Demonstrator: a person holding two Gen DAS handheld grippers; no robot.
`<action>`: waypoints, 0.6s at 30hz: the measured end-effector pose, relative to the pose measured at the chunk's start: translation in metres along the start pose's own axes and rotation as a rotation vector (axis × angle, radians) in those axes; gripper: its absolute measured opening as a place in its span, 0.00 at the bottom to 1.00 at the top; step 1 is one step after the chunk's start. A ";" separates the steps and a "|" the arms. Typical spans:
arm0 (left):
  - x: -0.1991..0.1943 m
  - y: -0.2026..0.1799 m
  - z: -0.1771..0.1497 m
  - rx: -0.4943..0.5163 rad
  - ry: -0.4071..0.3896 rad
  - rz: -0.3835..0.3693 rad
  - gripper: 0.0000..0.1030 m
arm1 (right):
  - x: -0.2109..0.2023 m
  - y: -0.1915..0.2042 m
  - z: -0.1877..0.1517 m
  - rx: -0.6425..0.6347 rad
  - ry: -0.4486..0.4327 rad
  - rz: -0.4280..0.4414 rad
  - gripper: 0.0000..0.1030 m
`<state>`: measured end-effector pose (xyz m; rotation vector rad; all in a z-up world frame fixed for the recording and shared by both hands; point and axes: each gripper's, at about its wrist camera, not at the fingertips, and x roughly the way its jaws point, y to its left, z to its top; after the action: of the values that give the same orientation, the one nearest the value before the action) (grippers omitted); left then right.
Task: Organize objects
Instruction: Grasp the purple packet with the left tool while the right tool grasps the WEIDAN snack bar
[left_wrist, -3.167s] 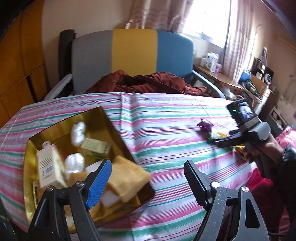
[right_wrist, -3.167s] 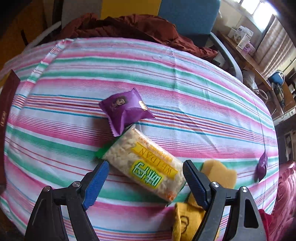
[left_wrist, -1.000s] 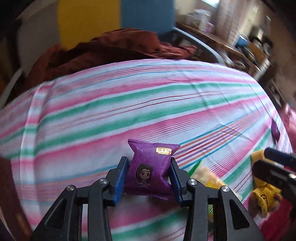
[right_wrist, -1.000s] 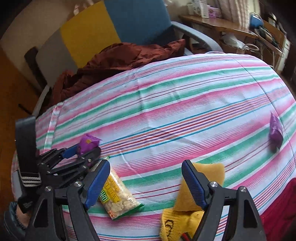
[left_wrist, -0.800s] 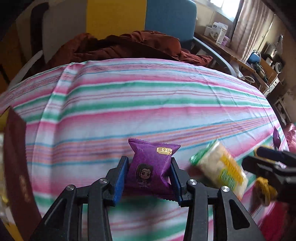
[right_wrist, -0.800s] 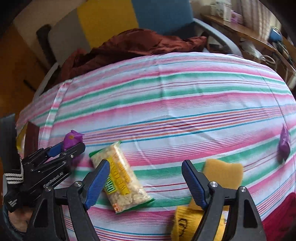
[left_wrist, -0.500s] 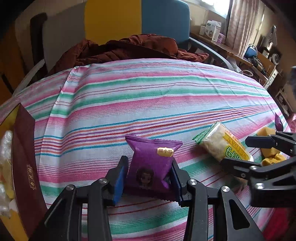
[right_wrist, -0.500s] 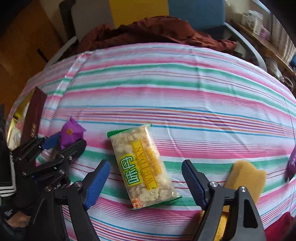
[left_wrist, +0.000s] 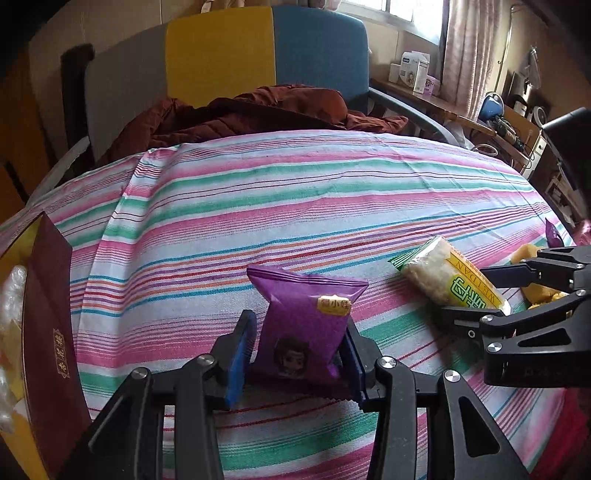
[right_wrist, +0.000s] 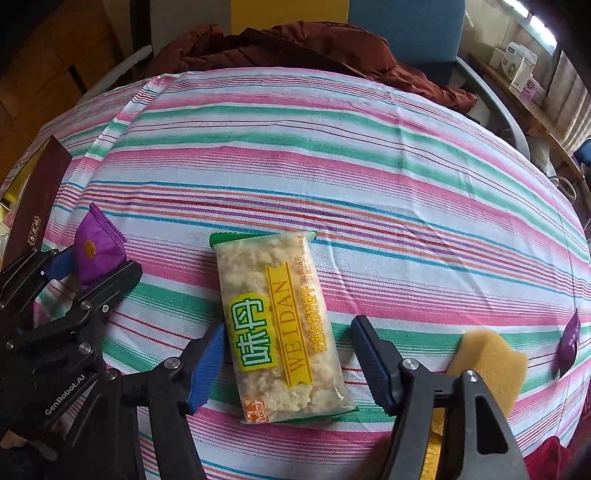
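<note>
A striped cloth (right_wrist: 369, 155) covered the surface. At lower centre of the right view, the right tongs (right_wrist: 288, 360) were closing around the "WEIDAN" snack pack (right_wrist: 280, 325), not yet pressing; squaring to its long sides seemed best. The left tongs (left_wrist: 295, 356) were clamped on a purple packet (left_wrist: 304, 328), centre frame.

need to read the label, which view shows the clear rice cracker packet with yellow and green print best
The right wrist view: the clear rice cracker packet with yellow and green print lies whole, label up, between the closing right tool. The left wrist view shows it small, slanted, partly hidden.
</note>
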<state>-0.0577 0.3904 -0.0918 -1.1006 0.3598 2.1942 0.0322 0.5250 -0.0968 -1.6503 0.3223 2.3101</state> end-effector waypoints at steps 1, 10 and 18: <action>0.000 0.000 0.000 -0.003 -0.003 -0.002 0.45 | 0.000 -0.001 0.000 -0.001 0.001 0.000 0.67; 0.000 0.000 -0.001 -0.004 -0.017 -0.005 0.45 | 0.001 -0.005 -0.004 0.006 0.004 0.012 0.70; 0.001 -0.001 -0.001 -0.004 -0.018 -0.005 0.45 | 0.002 0.002 -0.005 -0.008 -0.003 -0.010 0.69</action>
<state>-0.0570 0.3907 -0.0930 -1.0820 0.3450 2.2003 0.0353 0.5220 -0.1000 -1.6489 0.3038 2.3095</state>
